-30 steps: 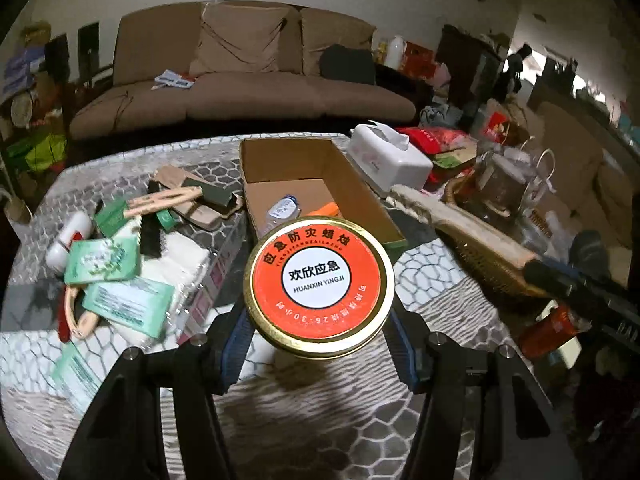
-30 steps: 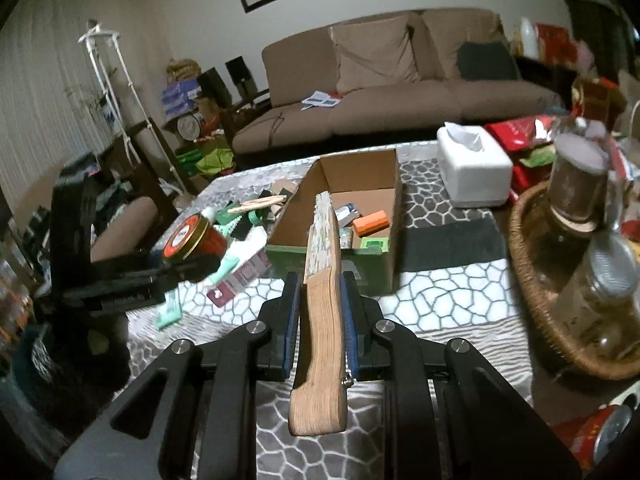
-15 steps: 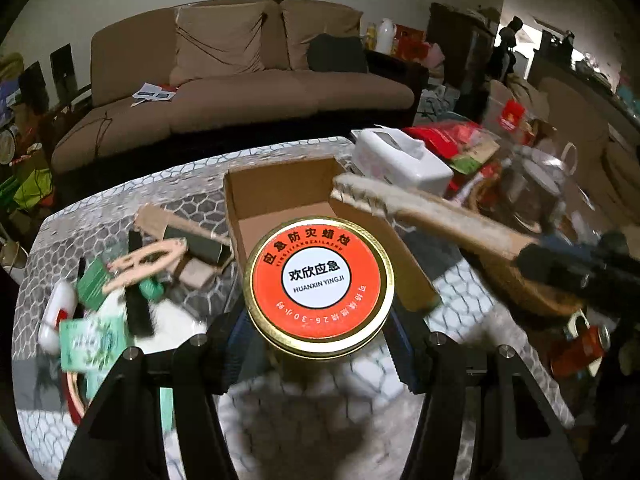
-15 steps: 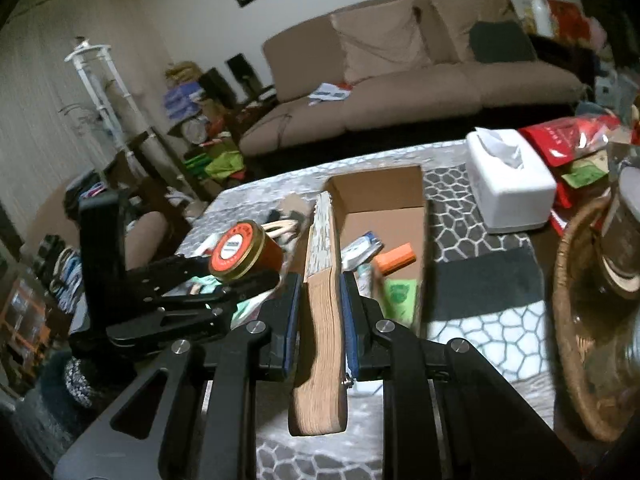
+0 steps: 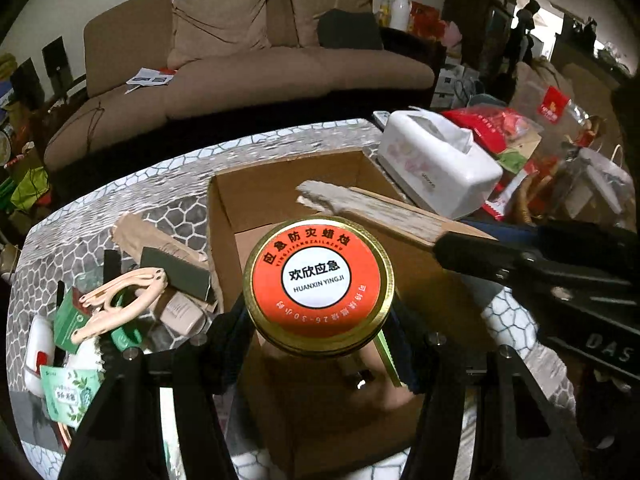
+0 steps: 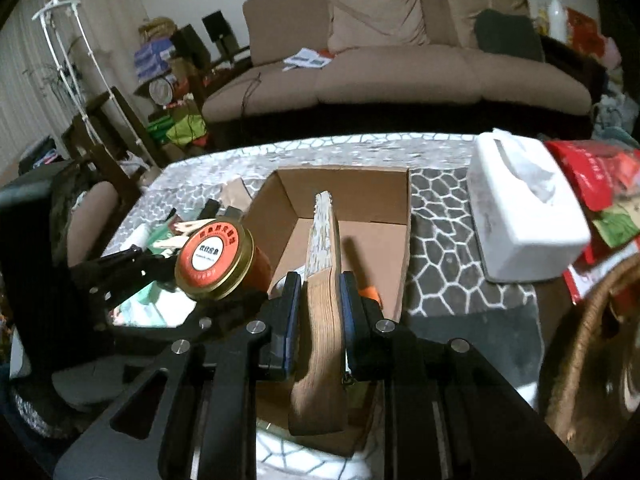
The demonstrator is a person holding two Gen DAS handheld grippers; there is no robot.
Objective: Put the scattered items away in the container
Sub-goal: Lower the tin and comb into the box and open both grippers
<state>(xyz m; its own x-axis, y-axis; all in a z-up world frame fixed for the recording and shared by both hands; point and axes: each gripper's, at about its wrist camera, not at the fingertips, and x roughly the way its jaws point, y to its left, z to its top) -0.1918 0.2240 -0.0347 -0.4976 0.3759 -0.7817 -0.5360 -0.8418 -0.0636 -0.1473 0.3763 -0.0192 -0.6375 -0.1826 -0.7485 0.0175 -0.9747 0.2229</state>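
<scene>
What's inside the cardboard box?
In the cardboard box, only an orange thing peeks out. The wooden brush and red tin, held above it, cover the rest.

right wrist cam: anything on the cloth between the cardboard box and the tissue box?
Nothing. In the right wrist view only bare patterned tablecloth separates the cardboard box from the white tissue box; they stand apart.

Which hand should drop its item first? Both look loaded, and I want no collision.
Right, probably: the right gripper already holds the wooden brush over the cardboard box; the left gripper's tin sits nearer its edge.
</scene>
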